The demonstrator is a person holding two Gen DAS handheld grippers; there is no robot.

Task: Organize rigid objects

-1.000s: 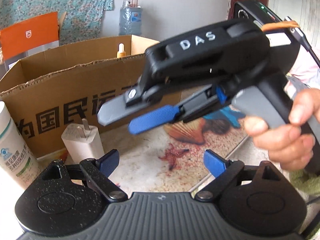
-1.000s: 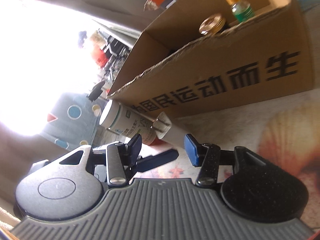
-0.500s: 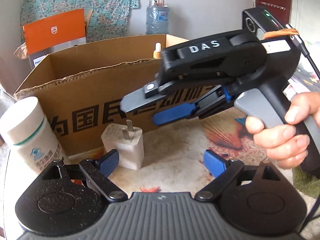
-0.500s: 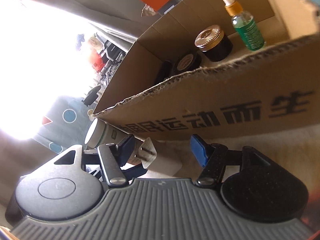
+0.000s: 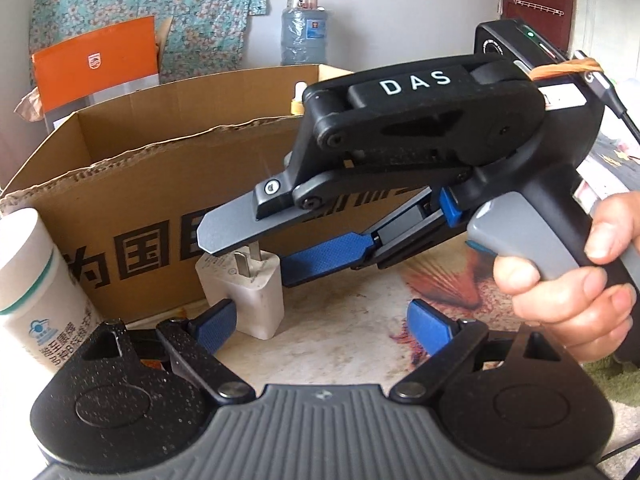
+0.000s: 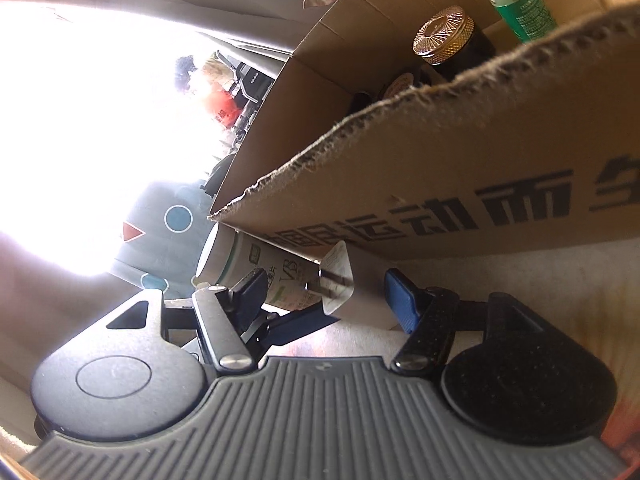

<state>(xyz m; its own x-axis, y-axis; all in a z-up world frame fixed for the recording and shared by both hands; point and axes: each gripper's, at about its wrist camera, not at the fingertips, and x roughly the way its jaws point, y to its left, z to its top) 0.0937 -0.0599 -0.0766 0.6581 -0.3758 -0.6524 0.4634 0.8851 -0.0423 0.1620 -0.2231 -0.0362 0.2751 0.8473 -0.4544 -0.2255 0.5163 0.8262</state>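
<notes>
A white charger (image 5: 246, 296) stands prongs-up on the table, just before the box (image 5: 140, 208). The right gripper (image 5: 280, 246) is opening around it, pads not yet touching. The left gripper (image 5: 320, 320) is held wide, empty. The charger is judged light, stiff and smooth; its flat sides should be clamped, not the prongs.

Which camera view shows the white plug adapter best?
The left wrist view: the white plug adapter stands upright before the cardboard box, prongs and body clear. The right wrist view shows it small, tilted and partly shadowed, beside the white bottle.
</notes>
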